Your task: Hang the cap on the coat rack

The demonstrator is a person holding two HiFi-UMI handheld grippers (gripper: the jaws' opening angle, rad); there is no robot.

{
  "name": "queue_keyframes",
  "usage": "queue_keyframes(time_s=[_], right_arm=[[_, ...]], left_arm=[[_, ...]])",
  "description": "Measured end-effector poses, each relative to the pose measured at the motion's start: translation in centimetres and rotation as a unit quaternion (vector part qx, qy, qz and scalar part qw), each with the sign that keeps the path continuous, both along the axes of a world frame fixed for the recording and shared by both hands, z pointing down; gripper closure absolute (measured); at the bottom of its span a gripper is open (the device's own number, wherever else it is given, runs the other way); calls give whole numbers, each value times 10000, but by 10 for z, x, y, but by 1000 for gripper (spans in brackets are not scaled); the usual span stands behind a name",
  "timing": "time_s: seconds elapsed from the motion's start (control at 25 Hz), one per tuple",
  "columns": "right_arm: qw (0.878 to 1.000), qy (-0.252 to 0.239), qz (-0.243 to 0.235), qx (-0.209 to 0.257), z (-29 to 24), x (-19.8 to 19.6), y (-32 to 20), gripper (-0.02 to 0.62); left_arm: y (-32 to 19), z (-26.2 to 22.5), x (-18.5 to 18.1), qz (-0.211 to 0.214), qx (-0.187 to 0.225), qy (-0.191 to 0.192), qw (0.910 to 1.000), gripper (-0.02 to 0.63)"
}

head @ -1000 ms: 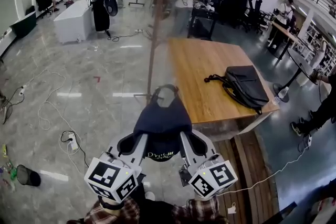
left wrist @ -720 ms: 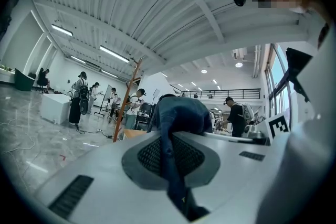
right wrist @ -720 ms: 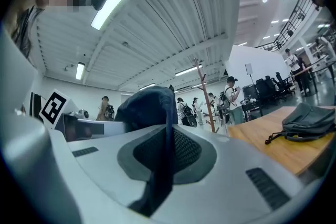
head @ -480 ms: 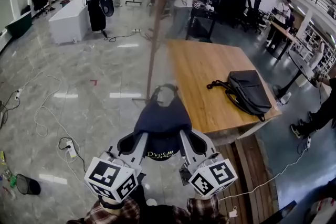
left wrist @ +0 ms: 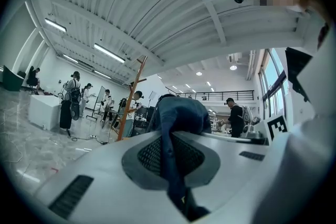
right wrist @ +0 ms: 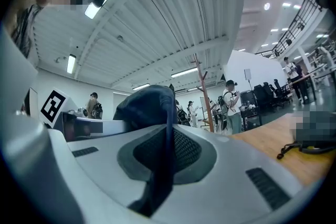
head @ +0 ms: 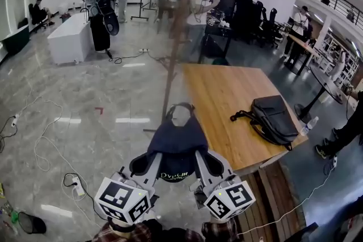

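Observation:
A dark navy cap [head: 177,144] is held up in front of me between both grippers, its strap opening toward the far side. My left gripper [head: 152,161] is shut on the cap's left edge, where the fabric [left wrist: 173,165] is pinched between its jaws. My right gripper [head: 199,160] is shut on the right edge, the cloth [right wrist: 163,165] running between its jaws. The brown wooden coat rack [head: 177,37] stands straight ahead beyond the cap, its pole [left wrist: 131,97] rising past the top of the head view. The rack's branching top [right wrist: 202,81] shows in the right gripper view.
A wooden table [head: 227,99] stands to the right with a black bag [head: 272,121] on it. Cables [head: 51,139] trail over the grey floor at left. Several people [head: 99,8] stand at the far end near a white bench [head: 68,37] and black chairs [head: 252,14].
My view has tilted upward a little and the scene has slid down; the cap and both grippers keep their hold, slightly nearer the rack pole.

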State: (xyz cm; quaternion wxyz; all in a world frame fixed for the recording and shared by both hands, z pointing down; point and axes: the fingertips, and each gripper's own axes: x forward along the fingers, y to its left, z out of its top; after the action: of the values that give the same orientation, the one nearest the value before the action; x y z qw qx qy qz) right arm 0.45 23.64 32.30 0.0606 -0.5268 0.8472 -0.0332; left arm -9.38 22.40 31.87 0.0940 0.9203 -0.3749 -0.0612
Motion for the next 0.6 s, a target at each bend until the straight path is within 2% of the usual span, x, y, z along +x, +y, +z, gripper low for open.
queue_keyframes(time_s=[0.4,0.6], right_arm=[[9993,-78,265,-252,21,-17,-48,568],[9985,-90,339,-424,34,-8,-75,568]], left_arm=[[-53,21,-17,217,-231,-29,9995,584],[-84,35,-7,298,-409,-56,9987,584]])
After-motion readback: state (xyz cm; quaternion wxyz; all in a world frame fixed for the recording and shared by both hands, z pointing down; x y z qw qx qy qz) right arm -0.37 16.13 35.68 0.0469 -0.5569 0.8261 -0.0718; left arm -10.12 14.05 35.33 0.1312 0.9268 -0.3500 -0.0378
